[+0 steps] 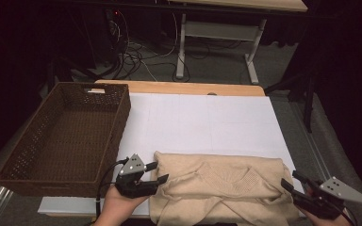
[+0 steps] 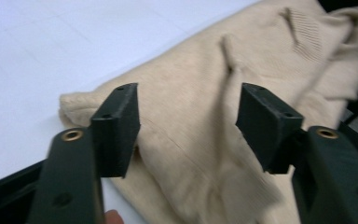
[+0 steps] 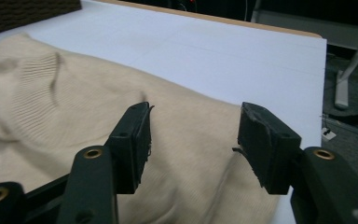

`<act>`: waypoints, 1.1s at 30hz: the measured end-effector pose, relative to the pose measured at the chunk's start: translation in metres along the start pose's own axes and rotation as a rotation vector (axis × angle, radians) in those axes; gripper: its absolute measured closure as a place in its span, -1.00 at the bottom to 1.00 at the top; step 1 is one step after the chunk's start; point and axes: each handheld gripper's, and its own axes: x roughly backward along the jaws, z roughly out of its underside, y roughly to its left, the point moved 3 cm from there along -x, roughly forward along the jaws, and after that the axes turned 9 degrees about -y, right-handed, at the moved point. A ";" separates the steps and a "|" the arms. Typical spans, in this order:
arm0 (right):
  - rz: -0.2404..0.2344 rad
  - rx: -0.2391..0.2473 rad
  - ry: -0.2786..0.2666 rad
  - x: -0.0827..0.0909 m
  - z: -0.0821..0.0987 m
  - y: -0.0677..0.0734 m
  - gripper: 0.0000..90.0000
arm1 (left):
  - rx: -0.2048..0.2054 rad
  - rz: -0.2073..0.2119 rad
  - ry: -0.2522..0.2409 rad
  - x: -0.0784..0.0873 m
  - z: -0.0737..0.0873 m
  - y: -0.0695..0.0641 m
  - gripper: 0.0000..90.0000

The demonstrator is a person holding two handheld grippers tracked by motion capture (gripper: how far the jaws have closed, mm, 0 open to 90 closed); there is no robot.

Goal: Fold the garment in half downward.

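1. The beige sweater (image 1: 221, 186) is lying folded at the bottom middle of the high view, on the white table (image 1: 202, 117).
2. You are holding your left gripper (image 1: 159, 172) and right gripper (image 1: 290, 181) at its two ends, jaws apart, gripping nothing.
3. The brown basket (image 1: 99, 141) at the left is sitting empty, so I think moving the sweater there is still left.
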 end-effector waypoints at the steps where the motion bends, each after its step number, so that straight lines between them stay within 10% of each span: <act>1: 0.003 -0.009 0.012 -0.006 0.000 -0.004 -0.06 | 0.007 -0.006 0.006 -0.005 -0.001 0.002 -0.20; 6: 0.033 -0.034 0.079 -0.032 0.003 -0.022 -0.18 | 0.042 -0.075 0.018 -0.029 -0.004 0.017 -0.33; 12: 0.045 -0.070 0.204 -0.070 0.009 -0.042 -0.44 | 0.151 -0.140 0.149 -0.060 0.003 0.046 -0.73; 21: 0.041 -0.099 0.330 -0.093 0.024 -0.042 -0.52 | 0.136 -0.193 0.218 -0.073 0.010 0.055 -0.73; 33: -0.002 -0.115 0.307 -0.088 0.024 -0.032 0.35 | 0.093 -0.151 0.179 -0.074 0.013 0.043 0.14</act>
